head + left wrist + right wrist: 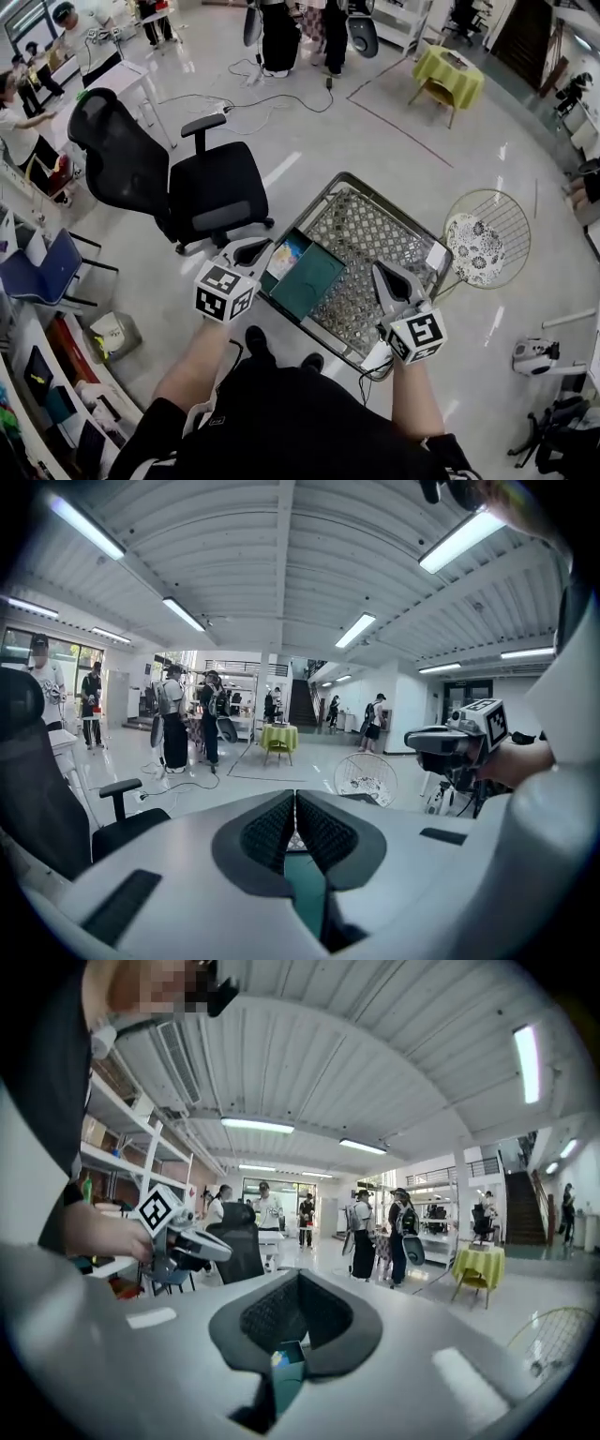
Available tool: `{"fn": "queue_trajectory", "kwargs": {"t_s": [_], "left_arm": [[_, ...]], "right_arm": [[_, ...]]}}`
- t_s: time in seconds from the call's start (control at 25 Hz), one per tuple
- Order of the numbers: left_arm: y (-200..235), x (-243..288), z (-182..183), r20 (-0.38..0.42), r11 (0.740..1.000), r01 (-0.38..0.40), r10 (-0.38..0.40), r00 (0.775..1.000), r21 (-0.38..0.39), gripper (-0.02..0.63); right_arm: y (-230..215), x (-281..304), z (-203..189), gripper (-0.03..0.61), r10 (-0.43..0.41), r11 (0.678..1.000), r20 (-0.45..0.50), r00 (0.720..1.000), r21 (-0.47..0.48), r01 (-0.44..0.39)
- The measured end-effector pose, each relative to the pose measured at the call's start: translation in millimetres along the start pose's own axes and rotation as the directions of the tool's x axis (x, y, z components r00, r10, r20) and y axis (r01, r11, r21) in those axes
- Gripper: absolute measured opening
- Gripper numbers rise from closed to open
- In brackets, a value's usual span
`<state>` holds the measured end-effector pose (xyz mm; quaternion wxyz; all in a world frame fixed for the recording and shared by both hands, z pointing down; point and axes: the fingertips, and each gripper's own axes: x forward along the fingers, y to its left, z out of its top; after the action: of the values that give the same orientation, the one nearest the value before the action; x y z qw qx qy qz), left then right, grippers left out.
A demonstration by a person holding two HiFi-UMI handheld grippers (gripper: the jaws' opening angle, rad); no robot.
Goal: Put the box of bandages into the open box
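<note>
An open teal box (pixel 314 279) lies on the left part of a small metal lattice table (pixel 375 230). A light, colourful panel (pixel 288 255) shows at its far-left end; I cannot tell whether it is a flap or a separate pack. A small white box (pixel 436 255) sits at the table's right edge. My left gripper (pixel 255 251) hovers at the teal box's left end, jaws shut with nothing between them (pixel 295 803). Over the table's near right side my right gripper (pixel 384 274) is shut and empty (pixel 298 1283). Teal (pixel 286 1372) shows below its jaws.
A black office chair (pixel 178 178) stands left of the table, and a round wire stool (pixel 483 239) stands at its right. Cables run across the shiny floor behind. Several people stand far off. Shelves line the left wall.
</note>
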<state>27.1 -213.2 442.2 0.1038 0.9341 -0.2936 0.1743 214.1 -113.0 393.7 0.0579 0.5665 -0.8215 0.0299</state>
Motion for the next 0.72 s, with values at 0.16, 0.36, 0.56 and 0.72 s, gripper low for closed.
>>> {"fn": "queue_trajectory", "kwargs": {"t_s": [0.16, 0.36, 0.56, 0.72], "left_arm": [[-7, -7, 20, 0.042, 1.0, -0.012, 0.011, 0.999, 0.025, 0.012], [-3, -18, 40, 0.078, 0.999, 0.008, -0.012, 0.997, 0.045, 0.012], [15, -25, 67, 0.12, 0.999, 0.004, -0.01, 0.993, 0.049, 0.012], [34, -28, 88, 0.151, 0.999, -0.013, 0.006, 0.989, 0.044, 0.012]], "right_arm": [[-16, -27, 24, 0.011, -0.002, 0.994, 0.071, 0.997, 0.113, -0.007], [-33, -37, 49, 0.009, -0.058, 0.992, 0.112, 0.992, 0.114, 0.045], [-38, -24, 79, 0.009, -0.078, 0.991, 0.175, 0.981, 0.12, 0.057], [-27, 5, 108, 0.009, -0.05, 0.996, 0.234, 0.971, 0.086, 0.031]]}}
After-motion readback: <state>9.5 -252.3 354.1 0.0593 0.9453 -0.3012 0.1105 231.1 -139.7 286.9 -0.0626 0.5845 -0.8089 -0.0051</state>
